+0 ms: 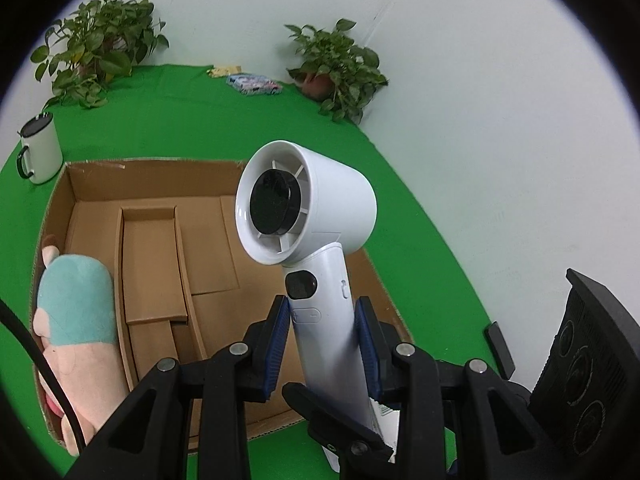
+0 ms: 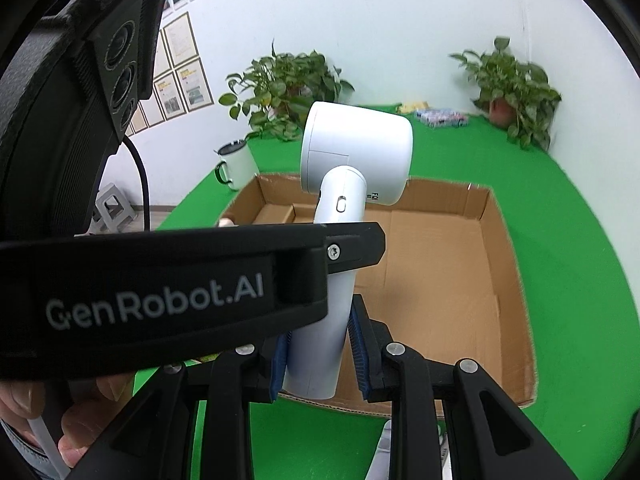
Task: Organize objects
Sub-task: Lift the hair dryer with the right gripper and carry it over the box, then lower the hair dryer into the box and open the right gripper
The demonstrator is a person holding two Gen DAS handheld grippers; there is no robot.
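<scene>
Table covered w/ green cloth (image 1: 192, 120), open cardboard box (image 1: 152, 168) set on it, white mug (image 1: 40, 152) placed just beside box's far-left corner, two potted plants (image 1: 96, 48) (image 1: 336, 68) stood at back, small packets (image 1: 254, 84) laid btwn them.

Both tools are matte black plastic with ribbed blue pads and silver screw heads: the left tool (image 1: 322, 344), the right tool (image 2: 320, 354). White "GenRobot.AI" lettering (image 2: 156, 302) marks 1 arm; a black cable (image 2: 140, 176) trails behind.
</scene>
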